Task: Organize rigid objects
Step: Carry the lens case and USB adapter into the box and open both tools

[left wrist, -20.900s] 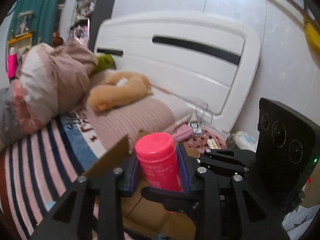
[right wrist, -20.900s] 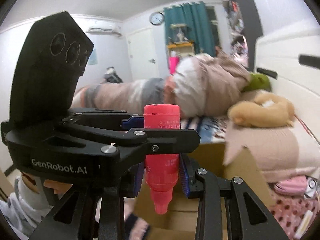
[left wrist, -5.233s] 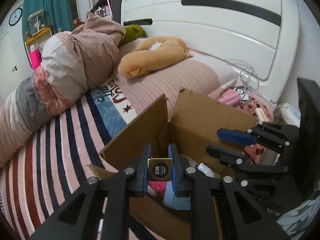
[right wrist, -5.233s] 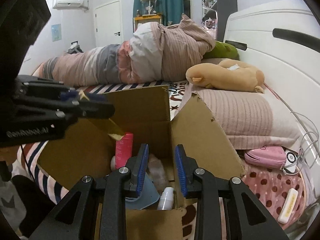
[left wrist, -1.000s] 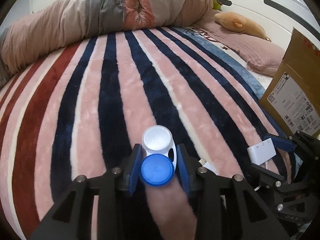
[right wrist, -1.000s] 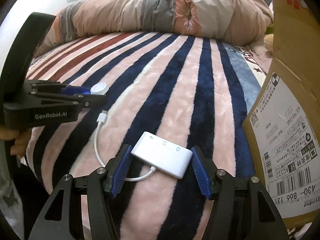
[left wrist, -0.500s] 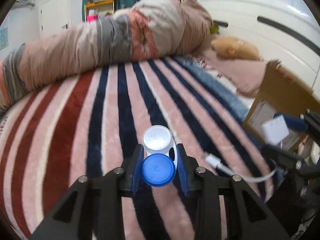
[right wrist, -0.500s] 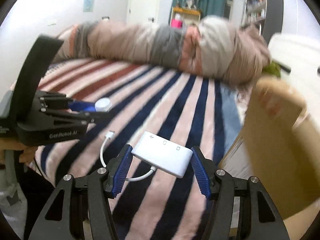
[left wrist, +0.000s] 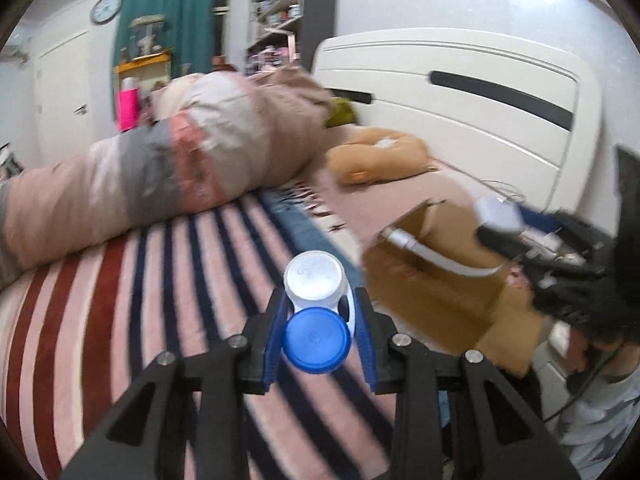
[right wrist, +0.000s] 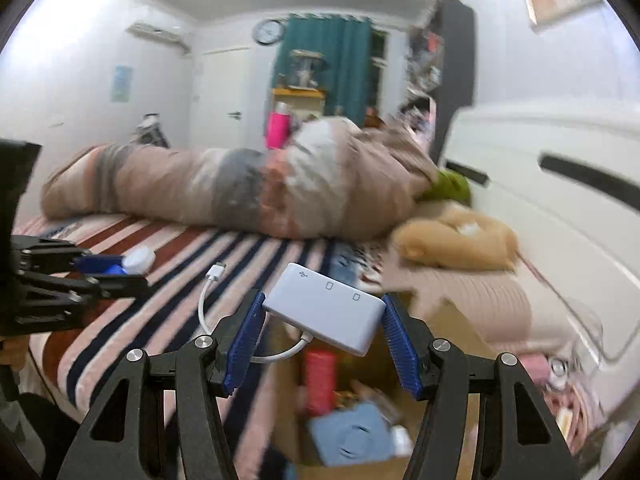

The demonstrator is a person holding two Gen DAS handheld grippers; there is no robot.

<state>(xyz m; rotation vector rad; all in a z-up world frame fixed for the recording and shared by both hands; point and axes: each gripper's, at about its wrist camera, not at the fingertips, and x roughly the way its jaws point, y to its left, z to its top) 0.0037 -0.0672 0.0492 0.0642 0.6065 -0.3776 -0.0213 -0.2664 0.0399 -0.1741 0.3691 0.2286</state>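
My left gripper [left wrist: 320, 334] is shut on a white contact lens case with a blue cap [left wrist: 317, 312], held above the striped blanket [left wrist: 120, 320]; it also shows at the left of the right wrist view [right wrist: 120, 266]. My right gripper [right wrist: 322, 336] is shut on a white USB adapter hub [right wrist: 326, 308] with a short white cable [right wrist: 208, 300], held above the open cardboard box [right wrist: 460, 320]. The hub and the box [left wrist: 432, 280] show at the right of the left wrist view [left wrist: 498, 212].
Inside the box lie a red bottle [right wrist: 320, 376], a blue item [right wrist: 352, 436] and other small things. A rolled duvet [right wrist: 240, 192], a tan plush toy [right wrist: 456, 244] and a white headboard [right wrist: 560, 200] are behind.
Both grippers have lifted off the blanket and swung right toward the box. The hub now hangs over the box opening. Both grips are unchanged.
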